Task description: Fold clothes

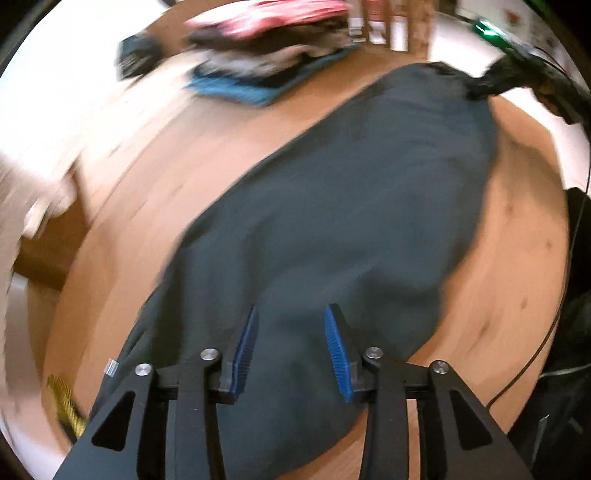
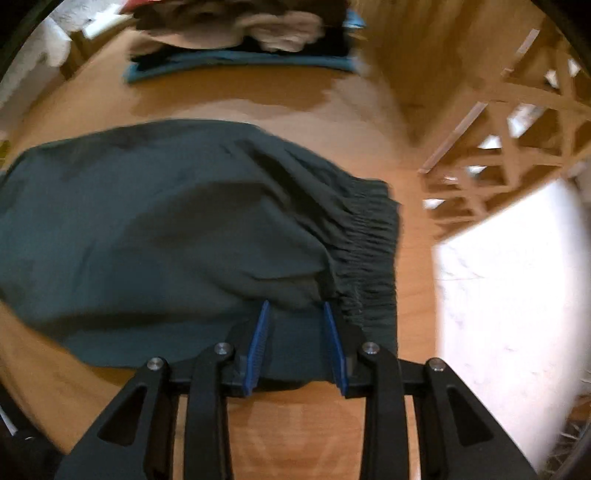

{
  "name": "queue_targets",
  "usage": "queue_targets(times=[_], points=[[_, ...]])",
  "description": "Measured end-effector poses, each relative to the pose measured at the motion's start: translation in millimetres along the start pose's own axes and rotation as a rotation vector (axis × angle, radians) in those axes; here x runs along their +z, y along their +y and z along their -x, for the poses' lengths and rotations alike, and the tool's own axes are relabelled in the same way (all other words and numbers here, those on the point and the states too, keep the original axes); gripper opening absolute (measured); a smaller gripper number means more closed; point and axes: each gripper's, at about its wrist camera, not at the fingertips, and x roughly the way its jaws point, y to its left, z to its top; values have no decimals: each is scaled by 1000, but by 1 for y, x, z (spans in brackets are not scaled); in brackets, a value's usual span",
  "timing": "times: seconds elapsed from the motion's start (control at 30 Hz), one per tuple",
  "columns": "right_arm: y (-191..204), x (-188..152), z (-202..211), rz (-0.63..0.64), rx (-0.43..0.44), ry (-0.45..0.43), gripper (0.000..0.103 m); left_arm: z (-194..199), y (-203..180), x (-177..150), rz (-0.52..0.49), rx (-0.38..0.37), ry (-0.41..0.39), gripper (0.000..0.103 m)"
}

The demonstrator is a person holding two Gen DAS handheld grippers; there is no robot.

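Dark green-grey garment, one item, lying spread on a round wooden table; long in shape, with a gathered elastic waistband at one end, which suggests trousers or shorts, though the blur leaves the exact kind unsettled. In the left wrist view the same garment runs diagonally across the tabletop from near the camera to the far side. Right gripper: blue-padded fingers spread part way, set over the cloth just beside the waistband; a fold of fabric lies between them, and the pads do not appear to press on it. Left gripper: blue pads likewise held apart, hovering over the garment's near end with cloth beneath and nothing pinched. The right gripper is also seen in the left wrist view as a dark shape at the garment's far end, its fingers too blurred to read there. Stack of folded clothes at the far edge of the table, well apart from the garment: teal piece at the bottom, dark and pale pieces above, red-and-white piece on top. Wooden lattice structure beyond the table's right side.
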Motion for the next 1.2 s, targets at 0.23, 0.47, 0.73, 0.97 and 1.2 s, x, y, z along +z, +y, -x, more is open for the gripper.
queue_targets(times=[0.23, 0.47, 0.73, 0.97, 1.2], points=[[25, 2, 28, 20, -54, -84, 32, 11, 18, -81, 148, -7, 39, 38], [161, -29, 62, 289, 266, -108, 32, 10, -8, -122, 96, 10, 44, 41], [264, -19, 45, 465, 322, -35, 32, 31, 95, -166, 354, 152, -4, 42], [284, 18, 65, 480, 294, -67, 38, 25, 209, -184, 469, 284, 48, 43], [332, 67, 60, 579, 236, -87, 51, 1, 275, -200, 586, 228, 62, 57]])
